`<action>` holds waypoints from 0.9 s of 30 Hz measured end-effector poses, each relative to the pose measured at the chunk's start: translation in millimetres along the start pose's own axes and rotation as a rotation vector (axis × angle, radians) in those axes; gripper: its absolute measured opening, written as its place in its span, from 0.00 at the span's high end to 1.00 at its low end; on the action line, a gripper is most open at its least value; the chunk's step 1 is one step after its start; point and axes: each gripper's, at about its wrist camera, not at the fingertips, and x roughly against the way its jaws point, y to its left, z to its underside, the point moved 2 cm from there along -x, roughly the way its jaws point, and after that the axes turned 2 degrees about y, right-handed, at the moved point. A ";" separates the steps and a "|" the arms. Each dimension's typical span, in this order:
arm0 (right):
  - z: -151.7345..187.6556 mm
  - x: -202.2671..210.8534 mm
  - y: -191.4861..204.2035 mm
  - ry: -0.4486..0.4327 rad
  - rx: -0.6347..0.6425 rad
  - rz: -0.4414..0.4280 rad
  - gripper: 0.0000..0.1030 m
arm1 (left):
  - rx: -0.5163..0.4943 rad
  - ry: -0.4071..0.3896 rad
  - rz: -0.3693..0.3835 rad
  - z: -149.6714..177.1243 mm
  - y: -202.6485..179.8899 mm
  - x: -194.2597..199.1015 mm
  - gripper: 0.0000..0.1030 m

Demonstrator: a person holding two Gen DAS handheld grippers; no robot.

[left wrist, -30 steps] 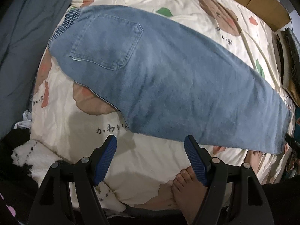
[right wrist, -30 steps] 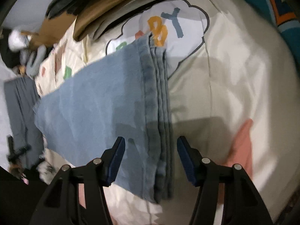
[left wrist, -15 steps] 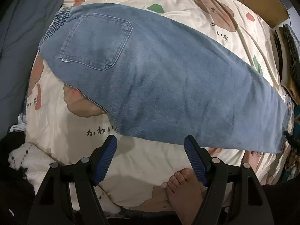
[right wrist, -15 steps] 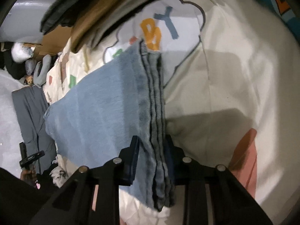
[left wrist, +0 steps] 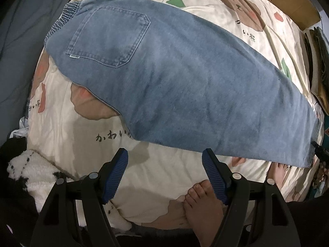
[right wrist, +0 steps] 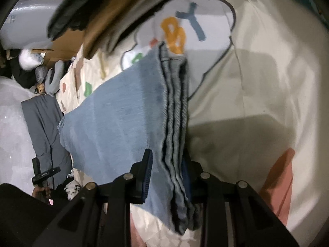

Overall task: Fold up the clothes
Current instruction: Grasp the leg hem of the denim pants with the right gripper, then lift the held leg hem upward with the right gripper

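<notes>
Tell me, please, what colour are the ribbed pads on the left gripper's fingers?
The pads are dark blue on black fingers, clearest in the left wrist view.

Bedding: cream quilt (left wrist: pixel 61 123) printed with brown bears, green leaves and dark lettering — wrinkled, spread wide.
Left edge: grey blanket (left wrist: pixel 18 41).
Far corner: brown cardboard box (left wrist: pixel 296 6) — beside it, a pile of dark clothes (left wrist: pixel 318 51).
Light: dim, soft shadows.

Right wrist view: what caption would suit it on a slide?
Right hand-held gripper shut on the stacked hem of folded jeans lying on a cartoon-print sheet.
</notes>
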 end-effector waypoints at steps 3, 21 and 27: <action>-2.6 -5.4 -10.1 0.001 -0.030 -0.014 0.75 | 0.011 0.005 0.004 0.4 1.2 -2.6 0.27; -0.6 7.8 12.0 0.013 -0.021 -0.149 0.75 | -0.020 -0.002 0.010 -5.0 -4.6 -6.9 0.27; -7.0 -18.9 1.1 0.046 -0.039 -0.090 0.75 | -0.029 0.008 0.012 -2.1 -3.6 -11.8 0.27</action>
